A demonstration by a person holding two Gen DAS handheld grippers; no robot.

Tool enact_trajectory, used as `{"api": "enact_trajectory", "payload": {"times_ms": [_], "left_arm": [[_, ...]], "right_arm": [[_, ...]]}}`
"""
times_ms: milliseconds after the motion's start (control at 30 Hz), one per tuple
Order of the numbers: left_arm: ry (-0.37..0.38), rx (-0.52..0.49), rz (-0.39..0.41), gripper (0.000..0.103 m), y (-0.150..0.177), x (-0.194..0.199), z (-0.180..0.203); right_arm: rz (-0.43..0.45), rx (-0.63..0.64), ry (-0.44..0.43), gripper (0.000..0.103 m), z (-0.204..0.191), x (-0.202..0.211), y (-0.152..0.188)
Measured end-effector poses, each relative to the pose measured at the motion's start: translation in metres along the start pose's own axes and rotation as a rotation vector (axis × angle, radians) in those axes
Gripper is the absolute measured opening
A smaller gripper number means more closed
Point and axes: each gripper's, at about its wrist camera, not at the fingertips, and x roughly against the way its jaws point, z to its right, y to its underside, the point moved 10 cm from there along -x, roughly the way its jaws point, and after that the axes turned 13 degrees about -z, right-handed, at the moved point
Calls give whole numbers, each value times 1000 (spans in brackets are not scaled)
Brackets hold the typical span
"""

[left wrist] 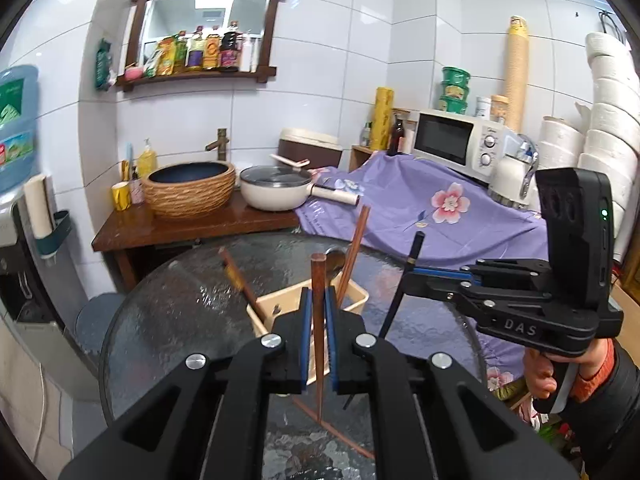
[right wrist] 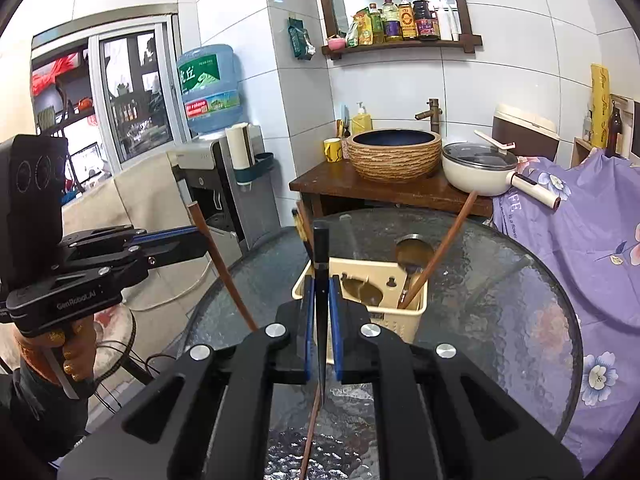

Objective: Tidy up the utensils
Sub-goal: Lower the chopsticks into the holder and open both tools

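A cream utensil holder (left wrist: 352,298) (right wrist: 404,320) stands on the round glass table (left wrist: 184,320) (right wrist: 500,288). It holds a metal spoon (left wrist: 334,266) (right wrist: 412,252) and brown chopsticks (left wrist: 354,248) (right wrist: 444,244). My left gripper (left wrist: 319,300) is shut on a brown chopstick (left wrist: 318,320), held upright just before the holder; it also shows in the right wrist view (right wrist: 196,236). My right gripper (right wrist: 321,292) is shut on a black chopstick (right wrist: 321,264), upright by the holder's near left corner; it shows in the left wrist view (left wrist: 416,276) too. Another brown chopstick (left wrist: 336,432) (right wrist: 310,432) lies on the table under the grippers.
Behind the table stands a wooden counter (left wrist: 192,224) with a woven basin (left wrist: 188,188) and a white pan (left wrist: 276,190). A purple floral cloth (left wrist: 420,212) (right wrist: 580,240) covers the right side. A water dispenser (right wrist: 216,184) stands to the left.
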Motion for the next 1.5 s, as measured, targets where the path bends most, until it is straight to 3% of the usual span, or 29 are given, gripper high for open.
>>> {"api": "enact_trajectory", "payload": {"times_ms": [267, 433, 667, 767, 1067, 1267, 1500], "left_arm": [[30, -11, 44, 7, -71, 22, 9], [2, -37, 61, 7, -107, 29, 12], [-30, -10, 95, 7, -144, 26, -3], [-38, 11, 76, 7, -140, 8, -12], [-58, 83, -20, 7, -93, -63, -40], [-54, 113, -82, 7, -58, -95, -48], [-62, 124, -121, 7, -39, -115, -54]], "right_arm": [[53, -28, 17, 8, 16, 38, -61], [100, -17, 63, 8, 23, 57, -102], [127, -37, 123, 8, 44, 50, -142], [115, -43, 150, 8, 54, 32, -140], [33, -92, 109, 8, 70, -45, -95], [-9, -100, 119, 8, 76, -75, -72], [-36, -119, 125, 8, 84, -91, -56]]}}
